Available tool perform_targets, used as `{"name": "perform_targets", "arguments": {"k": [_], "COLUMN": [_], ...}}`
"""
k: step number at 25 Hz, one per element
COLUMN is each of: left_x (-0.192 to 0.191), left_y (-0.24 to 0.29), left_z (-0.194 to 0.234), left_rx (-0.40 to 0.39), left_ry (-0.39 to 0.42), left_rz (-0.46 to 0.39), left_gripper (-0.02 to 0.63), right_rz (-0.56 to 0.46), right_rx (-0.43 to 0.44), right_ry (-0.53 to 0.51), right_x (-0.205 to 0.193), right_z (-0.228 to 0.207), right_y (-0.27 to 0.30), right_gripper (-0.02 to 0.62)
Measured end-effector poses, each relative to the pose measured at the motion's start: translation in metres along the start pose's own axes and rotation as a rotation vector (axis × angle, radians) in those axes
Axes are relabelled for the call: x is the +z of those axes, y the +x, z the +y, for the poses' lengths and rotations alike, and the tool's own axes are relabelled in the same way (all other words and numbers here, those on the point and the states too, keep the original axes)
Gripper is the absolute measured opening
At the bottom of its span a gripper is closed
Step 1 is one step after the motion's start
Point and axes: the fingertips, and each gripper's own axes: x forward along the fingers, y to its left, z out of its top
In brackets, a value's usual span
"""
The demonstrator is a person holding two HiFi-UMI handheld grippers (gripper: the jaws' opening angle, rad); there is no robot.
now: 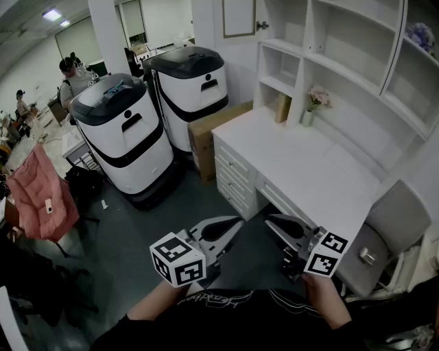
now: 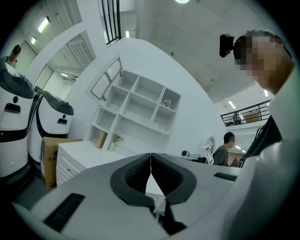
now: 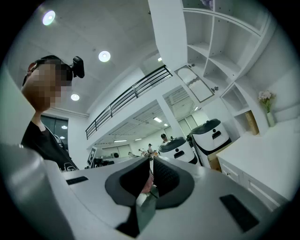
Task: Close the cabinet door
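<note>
The white cabinet door (image 1: 239, 18) stands swung open at the top of the shelf unit above the white desk (image 1: 312, 171); its small knob (image 1: 263, 25) is at the door's right edge. The door also shows in the left gripper view as an open door (image 2: 108, 77), and in the right gripper view as an open door (image 3: 194, 83). Both grippers are held low in front of the person, well short of the desk and far below the door. My left gripper (image 1: 235, 221) (image 2: 150, 155) is shut with nothing in it. My right gripper (image 1: 272, 220) (image 3: 151, 160) is also shut and empty.
Two large white-and-black machines (image 1: 127, 137) (image 1: 188, 75) stand left of the desk, with a cardboard box (image 1: 209, 134) between them and the drawers. A grey chair (image 1: 391, 233) is at the right. A vase of flowers (image 1: 313, 103) sits on the desk. A pink cloth (image 1: 38, 192) hangs at far left.
</note>
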Motion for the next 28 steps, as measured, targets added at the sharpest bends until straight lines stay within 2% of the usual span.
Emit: {"name": "perform_targets", "arguments": {"k": [8, 14, 23, 28], "left_x": [-0.009, -0.018, -0.028, -0.019], "left_y": [-0.01, -0.024, -0.044, -0.025], "left_z": [0.032, 0.063, 0.11, 0.126], "left_rx": [0.009, 0.008, -0.022, -0.057], "left_ry": [-0.045, -0.086, -0.139, -0.139], "left_rz": [0.012, 0.033, 0.014, 0.013], "left_gripper": [0.021, 0.021, 0.021, 0.021], "right_rz": [0.026, 0.002, 0.037, 0.032], "right_rx": [-0.003, -0.01, -0.064, -0.089], "right_ry": [0.037, 0.119, 0.101, 0.078], "right_x": [-0.02, -0.034, -0.055, -0.038], "right_z": [-0.008, -0.018, -0.027, -0.047], "right_y": [0.027, 0.053, 0.083, 0.09], "right_gripper": [0.057, 0.057, 0.057, 0.057]}}
